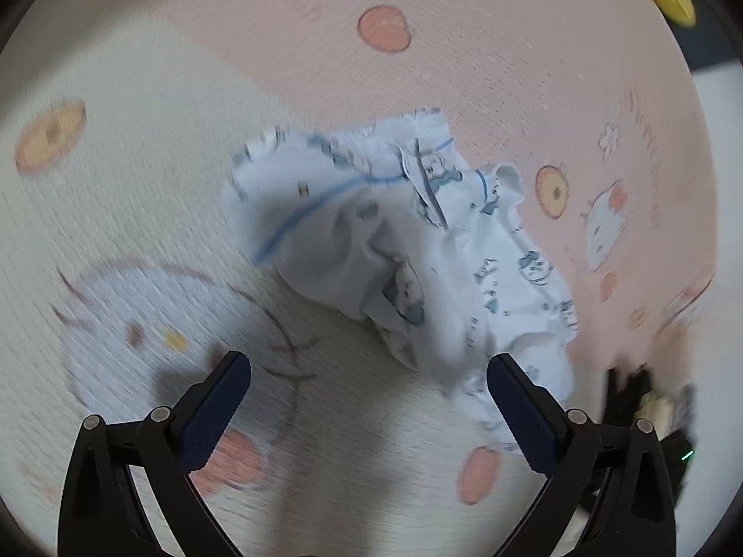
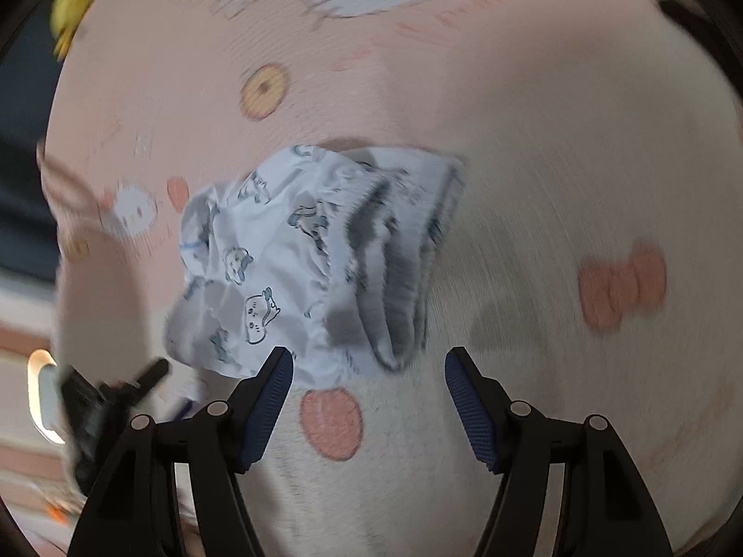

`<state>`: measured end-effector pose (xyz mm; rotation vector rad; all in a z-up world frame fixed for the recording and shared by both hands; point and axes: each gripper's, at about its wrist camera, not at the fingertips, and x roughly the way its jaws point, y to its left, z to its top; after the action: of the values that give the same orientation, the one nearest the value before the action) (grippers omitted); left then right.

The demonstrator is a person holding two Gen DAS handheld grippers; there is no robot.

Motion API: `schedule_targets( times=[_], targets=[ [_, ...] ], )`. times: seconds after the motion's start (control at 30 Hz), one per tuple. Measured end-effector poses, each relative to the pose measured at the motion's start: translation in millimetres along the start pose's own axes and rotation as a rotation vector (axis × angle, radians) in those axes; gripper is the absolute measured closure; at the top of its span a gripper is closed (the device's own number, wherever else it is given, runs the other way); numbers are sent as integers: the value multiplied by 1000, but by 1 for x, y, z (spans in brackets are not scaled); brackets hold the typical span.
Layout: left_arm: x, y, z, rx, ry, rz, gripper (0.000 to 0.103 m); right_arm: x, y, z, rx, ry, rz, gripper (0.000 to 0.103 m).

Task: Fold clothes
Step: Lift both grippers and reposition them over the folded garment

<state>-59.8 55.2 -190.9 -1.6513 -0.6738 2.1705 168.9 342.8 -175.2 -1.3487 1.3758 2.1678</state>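
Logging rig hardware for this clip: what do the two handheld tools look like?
Both match: the left tool and right tool have matte black plastic linkage arms with round silver pivot pins, each finger tipped with a dark navy ribbed pad. No cables or sleeves are visible.

Right gripper point(image 2: 369, 366) low in frame, jaws spread wide, nothing between them. Crumpled white garment point(image 2: 297, 260) with small blue cartoon animals lies just ahead on pink-and-cream cartoon-cat bedsheet point(image 2: 534, 148); near edge close to left jaw tip, contact unclear. Garment bunched, grey folds on right side. Left gripper point(image 2: 111, 394) blurred at lower left, state unclear. Yellow object point(image 2: 74, 0) at top left edge. Whole view motion-blurred.
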Motion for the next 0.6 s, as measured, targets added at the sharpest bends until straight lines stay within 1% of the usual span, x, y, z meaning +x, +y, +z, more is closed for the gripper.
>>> schedule_targets(
  times=[0.1, 0.17, 0.27, 0.43, 0.53, 0.6],
  targets=[
    [9, -1, -6, -18, 9, -26, 0, -3, -15, -10, 108, -2, 55, 35],
    [10, -6, -7, -7, -11, -33, 0, -2, -10, -11, 99, 1, 68, 35],
    [7, -8, -11, -43, 5, -81, 0, 0, -3, -14, 87, 5, 87, 35],
    [7, -18, -8, -61, 8, -152, 0, 2, 10, -16, 53, 9, 124, 35],
    [9, -22, -6, -79, 15, -192, 0, 5, 9, -17, 68, 11, 140, 35],
    [15, -14, -8, -116, 28, -223, 0, 9, 7, -19, 88, 21, 150, 34]
  ],
)
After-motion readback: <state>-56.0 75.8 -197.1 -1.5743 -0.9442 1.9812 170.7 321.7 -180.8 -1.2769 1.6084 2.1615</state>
